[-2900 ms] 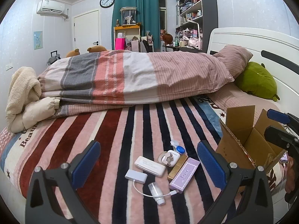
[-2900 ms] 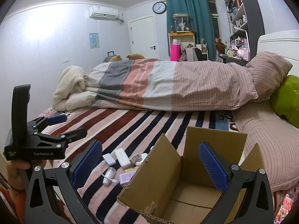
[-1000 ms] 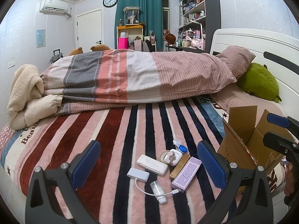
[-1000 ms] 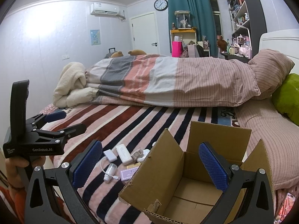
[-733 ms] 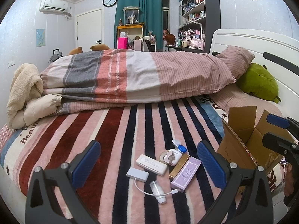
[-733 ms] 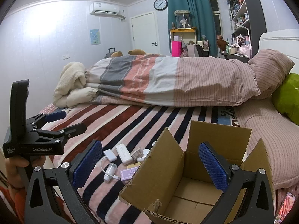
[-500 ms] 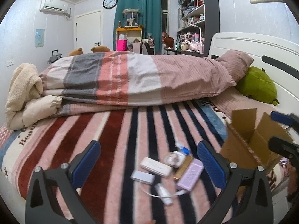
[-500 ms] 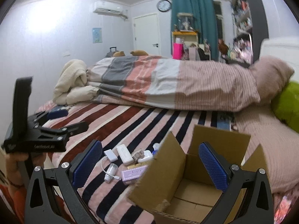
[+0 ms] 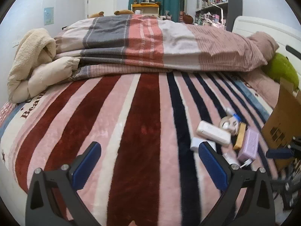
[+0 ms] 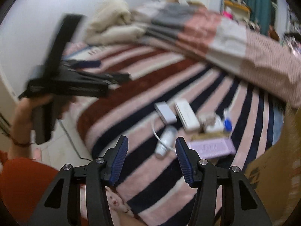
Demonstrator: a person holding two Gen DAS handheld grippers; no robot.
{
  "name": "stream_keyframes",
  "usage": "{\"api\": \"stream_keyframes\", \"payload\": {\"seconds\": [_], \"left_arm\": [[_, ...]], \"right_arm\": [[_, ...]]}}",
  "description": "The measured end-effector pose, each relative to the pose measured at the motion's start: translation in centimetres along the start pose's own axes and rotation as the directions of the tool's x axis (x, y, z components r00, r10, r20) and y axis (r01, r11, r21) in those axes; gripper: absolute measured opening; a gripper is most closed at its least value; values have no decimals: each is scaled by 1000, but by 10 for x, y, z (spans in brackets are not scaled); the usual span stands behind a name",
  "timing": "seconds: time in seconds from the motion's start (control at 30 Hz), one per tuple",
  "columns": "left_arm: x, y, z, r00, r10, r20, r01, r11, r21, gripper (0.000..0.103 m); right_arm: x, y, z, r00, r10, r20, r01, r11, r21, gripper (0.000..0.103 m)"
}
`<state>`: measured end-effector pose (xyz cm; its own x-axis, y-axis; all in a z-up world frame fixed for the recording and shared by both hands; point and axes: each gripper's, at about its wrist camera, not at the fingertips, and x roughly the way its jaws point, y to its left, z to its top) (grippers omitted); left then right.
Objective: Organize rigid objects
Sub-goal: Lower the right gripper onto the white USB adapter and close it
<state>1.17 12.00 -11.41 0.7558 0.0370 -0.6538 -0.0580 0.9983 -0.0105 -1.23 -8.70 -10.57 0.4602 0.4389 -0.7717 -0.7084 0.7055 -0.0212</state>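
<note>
A person in an orange sleeve leans over a bed with a two-finger tool in each hand, a huddle of small items waiting on the striped blanket (image 10: 131,98). The right gripper (image 10: 152,151) points down at the heap, its fingers closing to a narrow gap with nothing yet between them. Just beyond and slightly right of their tips lies a small white bottle (image 10: 166,138), its long axis running roughly along the line the tool points, a white cable (image 10: 154,130) curling beside it. Past it sit a purple box (image 10: 212,147), a white case (image 10: 186,115) and a white adapter (image 10: 165,112). The cardboard box (image 10: 278,160) stands at the right edge, close to the heap. The left gripper (image 9: 148,166), fingers spread wide and empty, hovers over bare blanket, the heap off to its right; the right hand looks the nearer to the bottle.
</note>
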Motion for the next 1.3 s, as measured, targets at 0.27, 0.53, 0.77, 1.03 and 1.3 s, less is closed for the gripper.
{"api": "stream_keyframes", "payload": {"seconds": [0.27, 0.53, 0.77, 1.03, 1.3], "left_arm": [[16, -5, -12, 998, -62, -17, 63, 997, 53, 103], [12, 5, -12, 999, -52, -4, 52, 998, 27, 103], [4, 21, -14, 1000, -31, 7, 31, 1000, 0, 103], [5, 39, -18, 1000, -16, -11, 16, 1000, -21, 103], [14, 44, -17, 992, -119, -37, 117, 992, -46, 103]], "right_arm": [[34, -32, -23, 994, -50, -95, 64, 988, 144, 40], [42, -23, -5, 996, -24, -91, 31, 997, 73, 39], [68, -8, 18, 993, 25, -115, -25, 1000, 2, 39], [107, -4, 46, 974, 93, -207, -93, 996, 10, 26], [117, -5, 45, 973, 105, -205, -101, 994, 28, 4]]}}
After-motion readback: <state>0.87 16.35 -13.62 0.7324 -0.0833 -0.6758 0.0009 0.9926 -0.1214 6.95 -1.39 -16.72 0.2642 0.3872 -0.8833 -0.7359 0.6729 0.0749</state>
